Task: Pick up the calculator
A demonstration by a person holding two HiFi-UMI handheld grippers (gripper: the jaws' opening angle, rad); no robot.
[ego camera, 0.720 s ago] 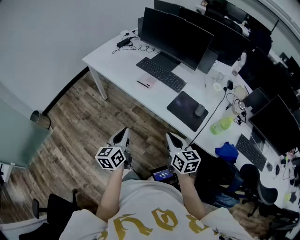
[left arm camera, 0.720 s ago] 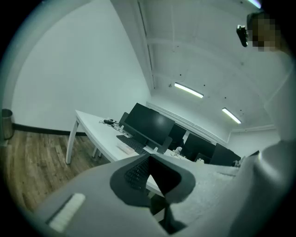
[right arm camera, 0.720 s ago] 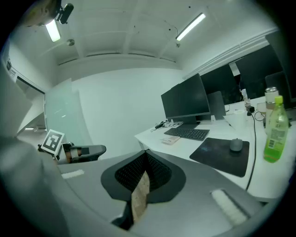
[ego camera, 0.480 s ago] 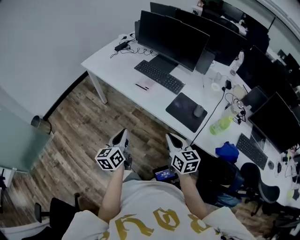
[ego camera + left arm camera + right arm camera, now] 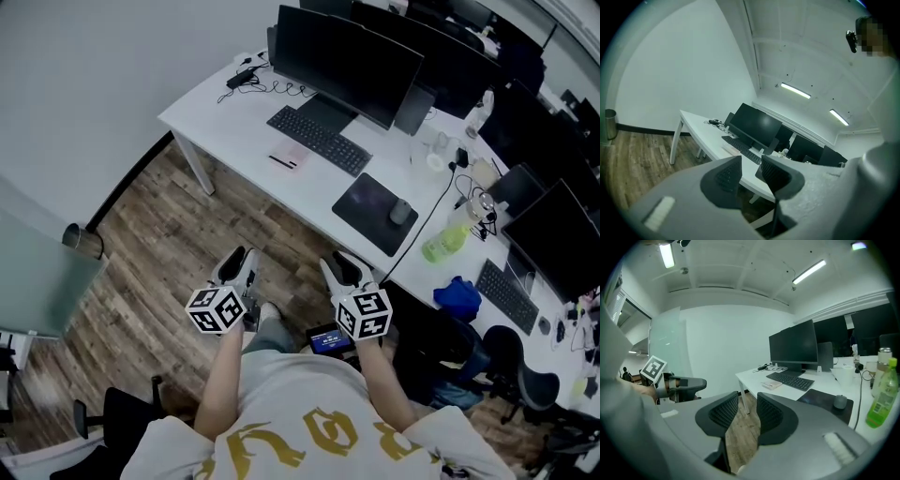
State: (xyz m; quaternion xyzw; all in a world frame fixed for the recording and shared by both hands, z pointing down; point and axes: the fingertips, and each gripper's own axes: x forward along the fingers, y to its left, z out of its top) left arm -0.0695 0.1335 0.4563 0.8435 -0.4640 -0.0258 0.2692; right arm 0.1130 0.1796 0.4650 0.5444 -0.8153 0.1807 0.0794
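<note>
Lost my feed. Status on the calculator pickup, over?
Left gripper open, empty. Right gripper open, empty. Calculator on desk by keyboard, untouched, beyond reach.

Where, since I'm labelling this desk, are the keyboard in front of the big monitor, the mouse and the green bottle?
keyboard [image 5: 319,142], head view, middle of its keys.
mouse [image 5: 400,212], head view, its top.
green bottle [image 5: 442,247], head view, middle of its body.

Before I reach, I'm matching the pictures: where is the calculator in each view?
Head view: calculator on the desk, below-left of the keyboard.
Left gripper view: calculator above the left jaw, beside the keyboard.
Right gripper view: calculator mid-picture, left of the keyboard.
Shared landmark: keyboard.
</note>
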